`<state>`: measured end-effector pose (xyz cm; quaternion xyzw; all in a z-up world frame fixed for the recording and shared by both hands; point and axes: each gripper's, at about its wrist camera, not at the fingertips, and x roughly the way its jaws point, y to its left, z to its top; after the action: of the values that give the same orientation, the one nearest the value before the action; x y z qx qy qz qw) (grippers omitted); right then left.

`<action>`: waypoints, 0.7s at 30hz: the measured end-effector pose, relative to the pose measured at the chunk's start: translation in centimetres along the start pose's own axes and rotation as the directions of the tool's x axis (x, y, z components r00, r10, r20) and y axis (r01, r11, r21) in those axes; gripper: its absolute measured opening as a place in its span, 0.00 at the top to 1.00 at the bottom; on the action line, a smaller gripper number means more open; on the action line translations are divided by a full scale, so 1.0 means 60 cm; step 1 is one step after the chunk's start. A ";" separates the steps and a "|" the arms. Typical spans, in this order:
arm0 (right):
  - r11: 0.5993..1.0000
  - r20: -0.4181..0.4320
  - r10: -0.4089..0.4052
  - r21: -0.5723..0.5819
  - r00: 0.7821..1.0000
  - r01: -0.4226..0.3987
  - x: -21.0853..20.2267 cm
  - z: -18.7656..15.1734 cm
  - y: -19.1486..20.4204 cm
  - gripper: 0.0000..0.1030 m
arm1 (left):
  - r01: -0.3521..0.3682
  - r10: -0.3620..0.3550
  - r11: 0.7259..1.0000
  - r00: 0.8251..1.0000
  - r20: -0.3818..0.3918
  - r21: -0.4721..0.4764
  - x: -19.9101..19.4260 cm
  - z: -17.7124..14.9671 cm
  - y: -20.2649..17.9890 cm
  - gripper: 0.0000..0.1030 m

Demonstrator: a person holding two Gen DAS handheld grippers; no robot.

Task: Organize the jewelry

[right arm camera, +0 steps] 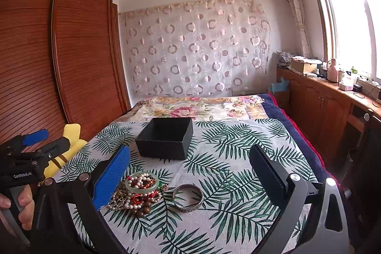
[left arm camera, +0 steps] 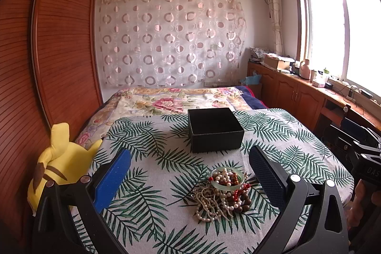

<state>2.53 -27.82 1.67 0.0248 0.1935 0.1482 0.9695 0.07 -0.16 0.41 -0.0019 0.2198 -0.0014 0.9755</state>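
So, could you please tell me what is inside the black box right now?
The black box stands open on the leaf-print cloth. The inner walls that show are bare and dark. Its floor is hidden behind the near wall, so whether any jewelry lies inside cannot be told.

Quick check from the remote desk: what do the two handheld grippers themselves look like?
Both grippers, left gripper and right gripper, match: black frames with silver bolts, one bright blue textured finger pad, one dark navy pad. White "GenRobot.AI" lettering marks the left body; a grey handle sits below.
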 end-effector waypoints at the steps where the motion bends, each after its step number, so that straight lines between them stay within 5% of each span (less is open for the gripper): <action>1: 1.000 0.000 0.000 -0.001 1.000 0.000 0.000 -0.001 0.000 0.02 | 0.000 0.000 1.000 1.000 0.000 0.000 0.000 0.000 0.000 0.07; 21: 1.000 0.000 0.000 -0.001 1.000 0.000 0.001 -0.003 0.001 0.02 | 0.000 0.000 1.000 1.000 0.004 0.000 0.000 -0.001 -0.001 0.07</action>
<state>2.52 -27.73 1.48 0.0243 0.1934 0.1485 0.9695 0.06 -0.25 0.34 -0.0017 0.2179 -0.0014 0.9760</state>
